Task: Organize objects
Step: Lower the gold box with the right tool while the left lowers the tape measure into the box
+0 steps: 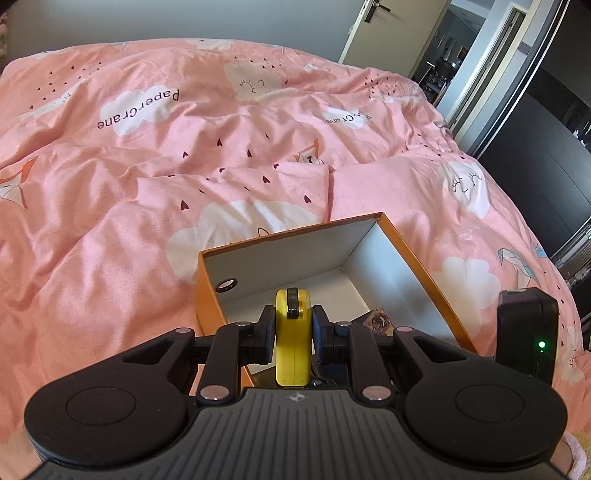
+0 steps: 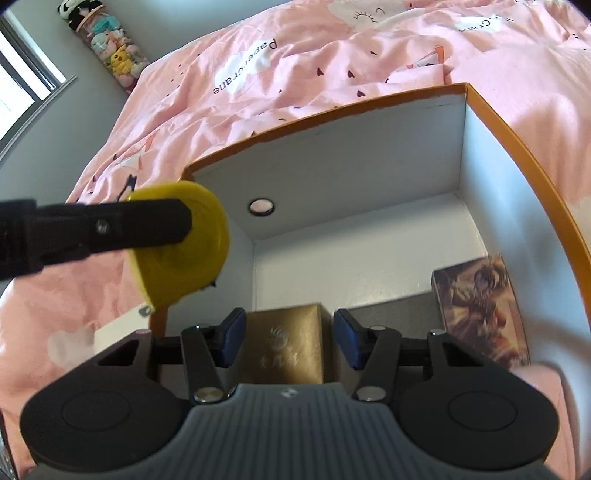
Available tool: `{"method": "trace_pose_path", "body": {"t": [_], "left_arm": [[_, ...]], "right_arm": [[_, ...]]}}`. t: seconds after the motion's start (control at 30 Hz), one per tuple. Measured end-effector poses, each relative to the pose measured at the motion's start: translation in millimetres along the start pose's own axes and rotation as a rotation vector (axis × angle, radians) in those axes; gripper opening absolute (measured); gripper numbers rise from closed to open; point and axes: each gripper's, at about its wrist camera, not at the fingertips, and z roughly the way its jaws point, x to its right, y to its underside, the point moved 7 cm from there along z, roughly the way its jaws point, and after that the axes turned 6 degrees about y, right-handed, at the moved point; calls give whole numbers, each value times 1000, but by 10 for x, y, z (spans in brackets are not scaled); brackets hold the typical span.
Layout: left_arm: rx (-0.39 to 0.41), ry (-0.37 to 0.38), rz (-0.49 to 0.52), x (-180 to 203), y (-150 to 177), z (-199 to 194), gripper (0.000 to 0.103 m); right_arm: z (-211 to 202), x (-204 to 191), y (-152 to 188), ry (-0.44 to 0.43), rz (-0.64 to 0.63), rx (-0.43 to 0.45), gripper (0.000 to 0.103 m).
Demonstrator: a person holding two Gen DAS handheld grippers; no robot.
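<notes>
My left gripper [image 1: 293, 328] is shut on a yellow tape measure [image 1: 292, 339] and holds it over the near left corner of an orange box [image 1: 406, 243] with a white inside. In the right wrist view the tape measure [image 2: 192, 251] hangs at the box's left wall, held by the left gripper's black finger [image 2: 110, 225]. My right gripper [image 2: 286, 341] is open, its blue pads on either side of a gold box [image 2: 284, 343] inside the orange box [image 2: 517, 155], with small gaps. A picture card box [image 2: 480, 310] stands at the right wall inside.
The orange box sits on a bed with a rumpled pink quilt [image 1: 147, 184]. A folded ridge of quilt [image 1: 236, 184] lies just beyond the box. A door [image 1: 384, 29] and dark wardrobe [image 1: 546, 158] are at far right. Plush toys [image 2: 107, 48] hang by the window.
</notes>
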Motion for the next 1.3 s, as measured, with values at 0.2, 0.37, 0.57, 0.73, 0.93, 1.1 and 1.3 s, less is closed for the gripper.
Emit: {"method": "trace_pose_path", "body": {"t": [0.2, 0.37, 0.57, 0.73, 0.93, 1.1, 1.3], "left_arm": [[-7, -36, 17, -58, -58, 77, 22], [-27, -41, 41, -73, -63, 136, 22], [-55, -25, 60, -34, -45, 211, 22], [-65, -9, 55, 6, -23, 226, 22], [-75, 45, 5, 106, 37, 248, 22], [-98, 72, -37, 256, 166, 406, 22], [-138, 133, -145, 365, 366, 658, 22]], "right_arm": [[192, -124, -123, 25, -92, 3, 46], [244, -185, -66, 47, -210, -30, 42], [209, -156, 13, 28, -264, -64, 41], [108, -124, 10, 43, -258, -22, 42], [-389, 57, 12, 152, -281, 85, 43], [-575, 331, 140, 244, -309, 87, 43], [-602, 545, 220, 266, -271, 80, 43]]}}
